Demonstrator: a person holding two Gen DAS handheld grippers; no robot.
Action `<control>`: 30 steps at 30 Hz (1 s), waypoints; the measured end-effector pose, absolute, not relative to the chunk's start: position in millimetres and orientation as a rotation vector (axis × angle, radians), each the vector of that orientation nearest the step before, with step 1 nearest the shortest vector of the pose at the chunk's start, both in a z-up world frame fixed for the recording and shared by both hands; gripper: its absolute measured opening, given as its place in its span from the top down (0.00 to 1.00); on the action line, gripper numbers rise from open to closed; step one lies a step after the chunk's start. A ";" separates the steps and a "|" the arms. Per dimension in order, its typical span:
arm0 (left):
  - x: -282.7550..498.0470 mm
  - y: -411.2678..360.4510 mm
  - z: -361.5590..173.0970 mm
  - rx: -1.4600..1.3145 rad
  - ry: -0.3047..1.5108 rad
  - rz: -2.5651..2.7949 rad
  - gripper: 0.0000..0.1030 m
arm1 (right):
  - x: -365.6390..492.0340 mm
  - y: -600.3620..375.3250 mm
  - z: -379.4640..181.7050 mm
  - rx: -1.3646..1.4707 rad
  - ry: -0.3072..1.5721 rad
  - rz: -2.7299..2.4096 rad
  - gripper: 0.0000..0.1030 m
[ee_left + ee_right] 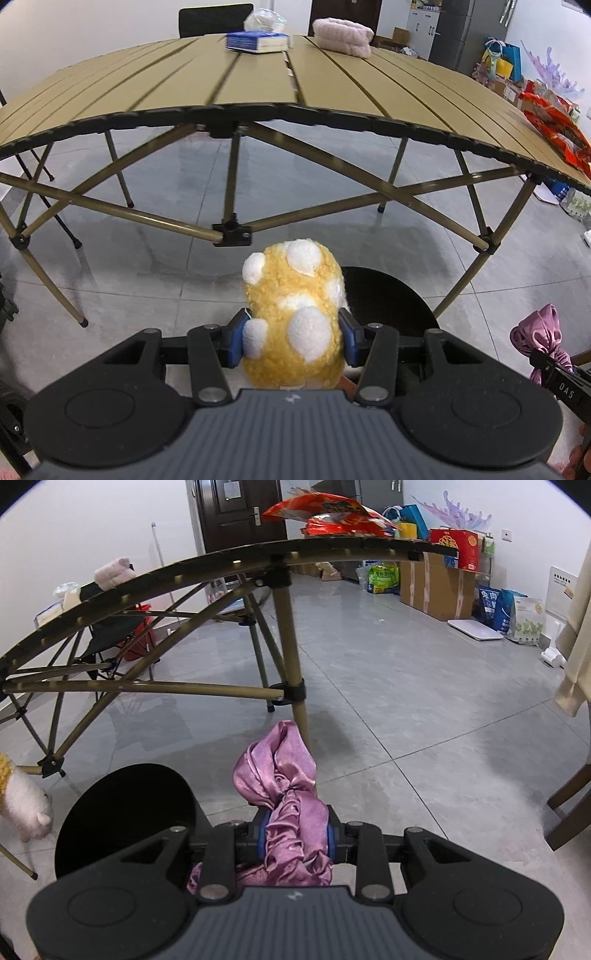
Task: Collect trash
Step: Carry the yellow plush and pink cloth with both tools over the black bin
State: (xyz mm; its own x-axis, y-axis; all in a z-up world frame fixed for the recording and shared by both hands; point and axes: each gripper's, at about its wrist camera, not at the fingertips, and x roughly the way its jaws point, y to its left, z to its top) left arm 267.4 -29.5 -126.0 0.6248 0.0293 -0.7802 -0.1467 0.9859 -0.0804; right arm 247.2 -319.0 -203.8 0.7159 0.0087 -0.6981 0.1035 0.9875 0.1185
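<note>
Gripping a yellow plush toy (295, 314) with white spots, the left gripper (291, 341) has its blue-padded jaws pressed against the toy's two sides, the toy standing up between them and rising well past their tips. Just beyond those jaws and a little to their right sits a black round bin (388, 299) on the grey tiled floor (147, 273). The right gripper (295, 836) has its jaws closed on a bunched purple satin cloth (284, 775), which billows out ahead of the tips and spills back behind them. From that side the bin (125, 812) lies just left of the jaws, and the plush toy (26, 808) shows at the far left edge. Further ahead of both pairs of jaws stands the folding slatted bench (332, 85), carrying a blue-edged book (258, 40), a pink folded towel (343, 37) and red snack wrappers (554, 125) at its right end.
</note>
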 end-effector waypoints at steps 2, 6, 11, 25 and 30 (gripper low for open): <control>271.3 -34.3 -128.4 -0.140 0.899 0.096 0.52 | 248.9 -319.5 -204.8 0.154 0.774 -0.057 0.74; 279.8 -44.4 -133.9 -0.138 0.918 0.090 0.52 | 252.0 -321.0 -206.8 0.154 0.777 -0.065 0.74; 290.8 -57.1 -142.6 -0.137 0.949 0.080 0.52 | 253.3 -323.5 -208.4 0.152 0.783 -0.081 0.74; 319.9 -87.7 -177.4 -0.125 1.052 0.099 0.52 | 253.8 -332.7 -215.0 0.150 0.798 -0.123 0.74; 326.4 -95.2 -188.9 -0.102 1.085 0.117 0.52 | 255.3 -333.5 -218.1 0.148 0.807 -0.127 0.74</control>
State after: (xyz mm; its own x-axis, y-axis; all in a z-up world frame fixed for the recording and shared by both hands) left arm 326.4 -95.2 -188.9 0.4622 0.0447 -0.8856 -0.1449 0.9891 -0.0257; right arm 255.3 -333.5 -218.1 0.6851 -0.0566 -0.7263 0.1697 0.9820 0.0835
